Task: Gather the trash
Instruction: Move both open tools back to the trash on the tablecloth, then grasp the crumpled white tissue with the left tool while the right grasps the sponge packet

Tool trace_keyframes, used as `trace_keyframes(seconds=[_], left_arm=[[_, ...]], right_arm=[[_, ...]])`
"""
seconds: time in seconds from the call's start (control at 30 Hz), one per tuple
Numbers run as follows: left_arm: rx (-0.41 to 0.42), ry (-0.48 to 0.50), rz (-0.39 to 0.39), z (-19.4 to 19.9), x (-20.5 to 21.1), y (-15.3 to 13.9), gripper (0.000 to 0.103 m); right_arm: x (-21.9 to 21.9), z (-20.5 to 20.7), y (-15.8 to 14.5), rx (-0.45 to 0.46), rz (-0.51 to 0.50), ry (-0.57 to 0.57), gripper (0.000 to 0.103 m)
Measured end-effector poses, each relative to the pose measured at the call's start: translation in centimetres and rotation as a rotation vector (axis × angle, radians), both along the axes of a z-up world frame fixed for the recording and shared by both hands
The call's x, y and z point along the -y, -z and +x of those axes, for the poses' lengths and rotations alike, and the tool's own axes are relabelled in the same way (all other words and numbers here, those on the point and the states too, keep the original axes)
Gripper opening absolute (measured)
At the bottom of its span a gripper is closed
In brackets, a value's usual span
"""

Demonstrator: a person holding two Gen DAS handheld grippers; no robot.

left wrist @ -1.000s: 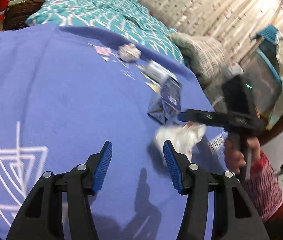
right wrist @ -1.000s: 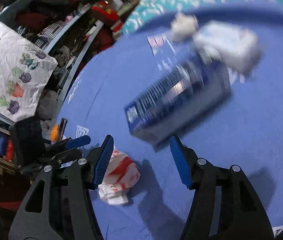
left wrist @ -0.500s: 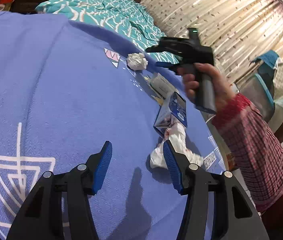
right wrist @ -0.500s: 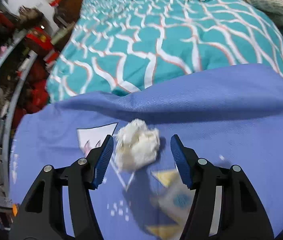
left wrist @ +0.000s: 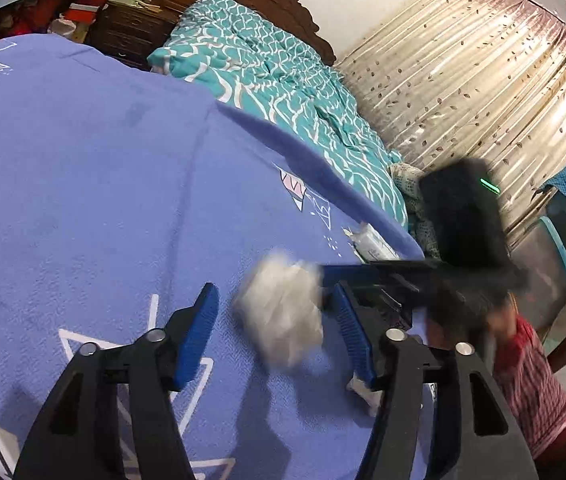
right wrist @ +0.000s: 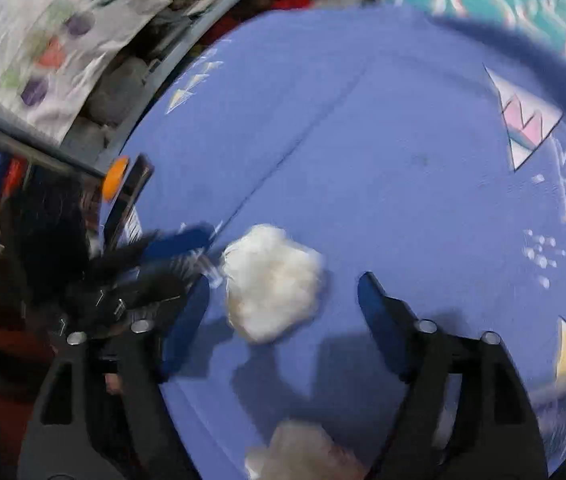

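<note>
A crumpled white paper ball (left wrist: 283, 312) lies on the blue blanket (left wrist: 83, 180), blurred by motion. My left gripper (left wrist: 277, 336) straddles it; its jaws are opening and neither pad presses the ball. From the right, the right gripper's blurred blue finger (left wrist: 347, 269) reaches the ball's far side, held by a hand in a red plaid sleeve (left wrist: 531, 384). In the right wrist view the same ball (right wrist: 271, 280) sits between the opening jaws of my right gripper (right wrist: 283, 316), closer to the left pad and untouched. The left gripper's blue finger (right wrist: 179, 242) pokes in beside it.
A white packet (left wrist: 371, 244) lies near the blanket's far edge and a white scrap (left wrist: 363, 390) under my left gripper's right finger. Another pale wad (right wrist: 303, 456) sits at the bottom. A teal quilt (left wrist: 283, 80), curtain (left wrist: 483, 80) and cluttered shelves (right wrist: 83, 40) surround the blanket.
The paper ball has gone from the far edge by the triangle print to between both grippers. The right gripper swung back toward the left one. Both jaws stand wider.
</note>
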State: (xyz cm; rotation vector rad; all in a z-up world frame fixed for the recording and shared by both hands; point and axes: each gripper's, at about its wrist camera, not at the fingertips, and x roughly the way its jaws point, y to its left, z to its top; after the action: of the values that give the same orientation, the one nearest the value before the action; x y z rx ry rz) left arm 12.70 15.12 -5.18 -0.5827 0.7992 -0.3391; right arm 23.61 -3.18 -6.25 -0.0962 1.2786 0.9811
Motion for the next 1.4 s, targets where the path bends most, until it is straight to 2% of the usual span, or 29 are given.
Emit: trace_keyframes(seconds=[0.03, 0.1, 0.17, 0.23, 0.3, 0.37, 0.43, 0.47, 0.53, 0.6, 0.63, 0.67, 0.73, 0.83, 0.93, 1.03, 1.13, 1.2, 1.23, 1.27, 1.3, 1.33, 1.4], left_arm=[[0.004, -0.004, 0.01, 0.0, 0.1, -0.1, 0.066], [0.008, 0.007, 0.04, -0.2, 0.6, -0.4, 0.066], [0.018, 0.015, 0.06, -0.2, 1.1, -0.5, 0.066], [0.033, 0.03, 0.086, -0.4, 1.6, -0.8, 0.066], [0.037, 0.054, 0.11, -0.2, 2.3, -0.8, 0.066], [0.04, 0.074, 0.131, 0.0, 3.0, -0.8, 0.066], [0.044, 0.087, 0.156, 0.1, 3.5, -0.7, 0.067], [0.048, 0.09, 0.168, 0.1, 3.7, -0.8, 0.068], [0.053, 0.094, 0.184, 0.1, 4.0, -0.8, 0.07], [0.049, 0.098, 0.197, 0.2, 4.2, -0.7, 0.07], [0.043, 0.099, 0.2, 0.3, 4.3, -0.6, 0.07], [0.036, 0.097, 0.199, 0.4, 4.2, -0.5, 0.071], [0.025, 0.089, 0.188, 0.5, 3.9, -0.3, 0.071], [0.011, 0.074, 0.173, 0.7, 3.5, -0.1, 0.069], [-0.005, 0.07, 0.168, 0.9, 3.4, 0.1, 0.069], [-0.012, 0.075, 0.182, 0.9, 3.7, 0.2, 0.069], [-0.024, 0.09, 0.222, 1.0, 4.4, 0.3, 0.069], [-0.031, 0.094, 0.258, 1.1, 5.0, 0.4, 0.065], [-0.035, 0.097, 0.267, 1.2, 5.2, 0.5, 0.054], [-0.044, 0.103, 0.273, 1.3, 5.4, 0.6, 0.05], [-0.046, 0.106, 0.276, 1.3, 5.5, 0.6, 0.047], [-0.037, 0.102, 0.278, 1.2, 5.5, 0.5, 0.038], [-0.022, 0.102, 0.282, 0.9, 5.4, 0.4, 0.033]], right_arm=[[1.1, -0.4, -0.9, 0.024, 0.021, 0.01, 0.087], [4.3, 0.3, -2.9, 0.087, 0.046, 0.101, 0.087], [8.5, 2.4, -4.5, 0.159, 0.049, 0.262, 0.087], [13.0, 4.8, -4.9, 0.227, -0.035, 0.46, 0.087], [16.4, 6.7, -3.7, 0.22, -0.111, 0.582, 0.087], [18.2, 8.0, -1.6, 0.151, -0.145, 0.639, 0.087], [18.5, 8.5, 0.4, 0.125, -0.216, 0.65, 0.087], [18.4, 8.2, 1.3, 0.131, -0.248, 0.634, 0.088], [17.4, 7.2, 1.8, 0.228, -0.326, 0.607, 0.088], [18.3, 7.1, 2.5, 0.228, -0.375, 0.634, 0.075], [19.1, 6.8, 2.5, 0.235, -0.389, 0.658, 0.055], [19.9, 6.4, 2.3, 0.237, -0.402, 0.68, 0.05], [22.0, 5.7, 1.6, 0.201, -0.354, 0.734, 0.045], [24.4, 2.3, 0.3, 0.207, -0.324, 0.775, 0.044], [26.4, -2.4, -1.1, 0.185, -0.196, 0.818, 0.045], [27.8, -8.8, -2.1, 0.123, -0.003, 0.813, 0.046], [28.2, -14.7, -1.6, -0.039, 0.29, 0.772, 0.048], [28.1, -18.3, -0.5, -0.102, 0.405, 0.759, 0.051], [27.9, -19.8, 0.2, -0.129, 0.427, 0.761, 0.052], [27.8, -21.2, 0.9, -0.137, 0.421, 0.775, 0.054], [27.8, -22.4, 1.2, -0.109, 0.376, 0.805, 0.063], [27.9, -23.5, 1.1, -0.05, 0.308, 0.842, 0.077], [28.3, -25.2, 0.6, 0.078, 0.196, 0.917, 0.085]])
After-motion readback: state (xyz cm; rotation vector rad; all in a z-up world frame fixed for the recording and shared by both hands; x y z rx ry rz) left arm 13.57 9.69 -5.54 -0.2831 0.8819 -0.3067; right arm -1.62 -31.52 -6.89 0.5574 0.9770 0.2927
